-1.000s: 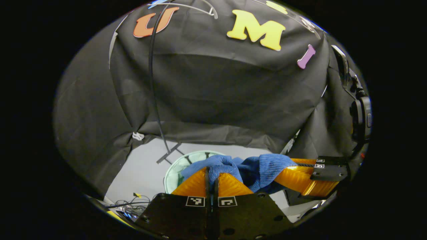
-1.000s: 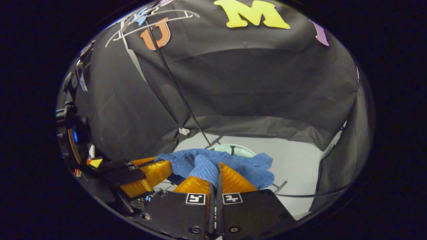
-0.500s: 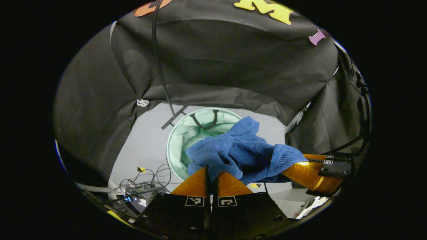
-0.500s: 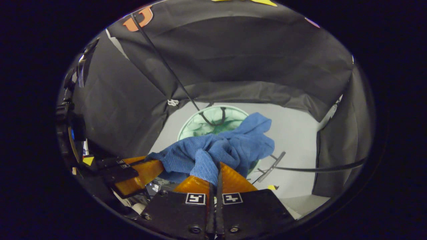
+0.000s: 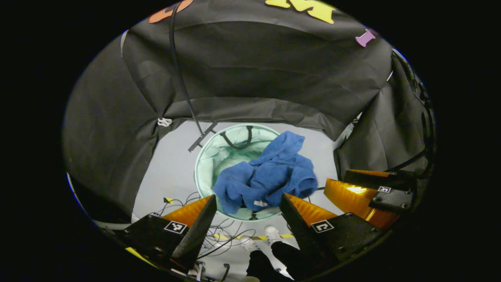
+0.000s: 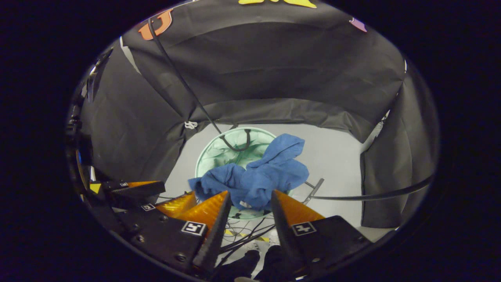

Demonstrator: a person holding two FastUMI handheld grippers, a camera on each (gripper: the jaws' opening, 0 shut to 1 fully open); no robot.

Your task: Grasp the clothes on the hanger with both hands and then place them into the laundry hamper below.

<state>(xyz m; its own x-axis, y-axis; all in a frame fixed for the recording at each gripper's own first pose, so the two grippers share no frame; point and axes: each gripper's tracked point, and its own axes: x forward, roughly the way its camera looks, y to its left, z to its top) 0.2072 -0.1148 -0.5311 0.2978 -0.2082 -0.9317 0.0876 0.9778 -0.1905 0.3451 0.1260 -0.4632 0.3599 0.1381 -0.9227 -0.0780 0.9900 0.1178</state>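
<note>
Below, one blue garment (image 5: 266, 176) lies crumpled across the rim of one pale green hamper (image 5: 207, 156), partly inside and partly draped over its right edge, on the grey floor (image 5: 172, 168). Both grippers hang above it with fingers spread wide and nothing between them: the left gripper (image 5: 247, 200) and the right gripper (image 6: 248, 196), two in all. One black handle loop (image 5: 236, 141) shows at the hamper's far side. Cables (image 5: 231, 235) trail on the floor.
</note>
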